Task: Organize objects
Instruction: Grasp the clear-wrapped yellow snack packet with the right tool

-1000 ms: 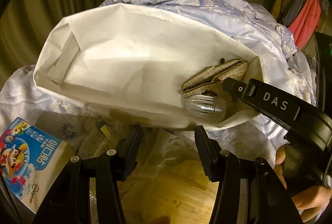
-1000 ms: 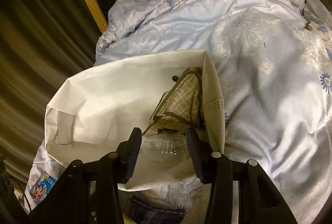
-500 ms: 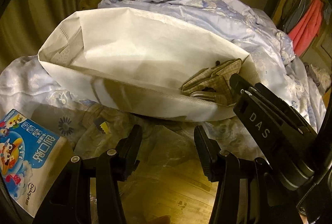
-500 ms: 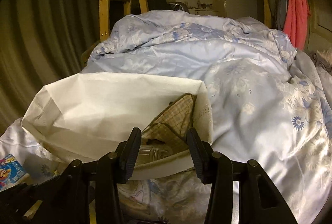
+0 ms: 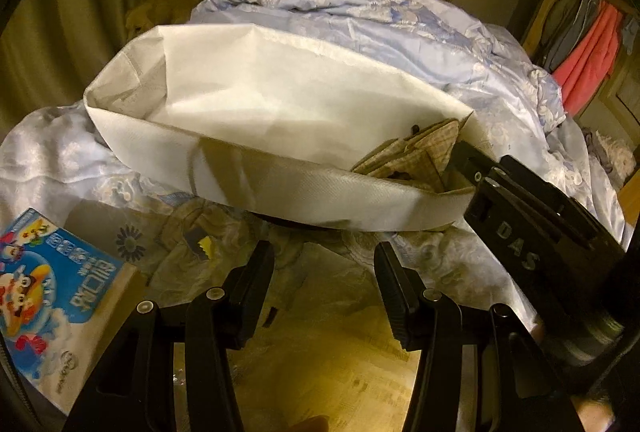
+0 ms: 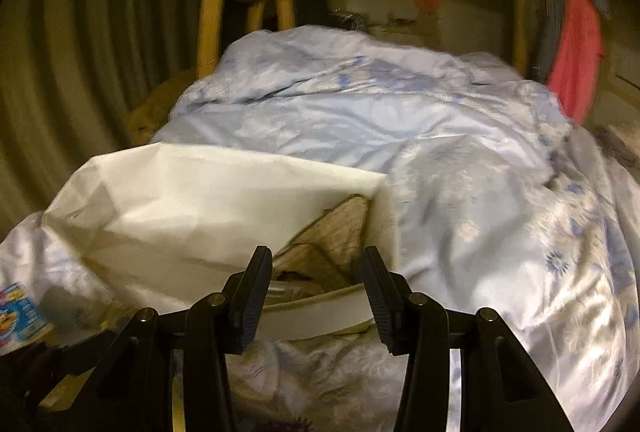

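Midway through tidying: checked pouch (image 5: 416, 155) already in white bag (image 5: 280, 103), blue box (image 5: 52, 292) left outside, left gripper (image 5: 324, 288) and right gripper (image 6: 314, 292) both parted, empty.

The left gripper (image 5: 324, 282) is pointing downward, jaws parted and empty. The right gripper (image 6: 314, 290), at its three o'clock, is also gaping, gripping nothing.

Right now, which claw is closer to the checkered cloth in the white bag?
Right. The right claw sits at the bag's rim beside the cloth; the left claw hangs back, outside the bag.
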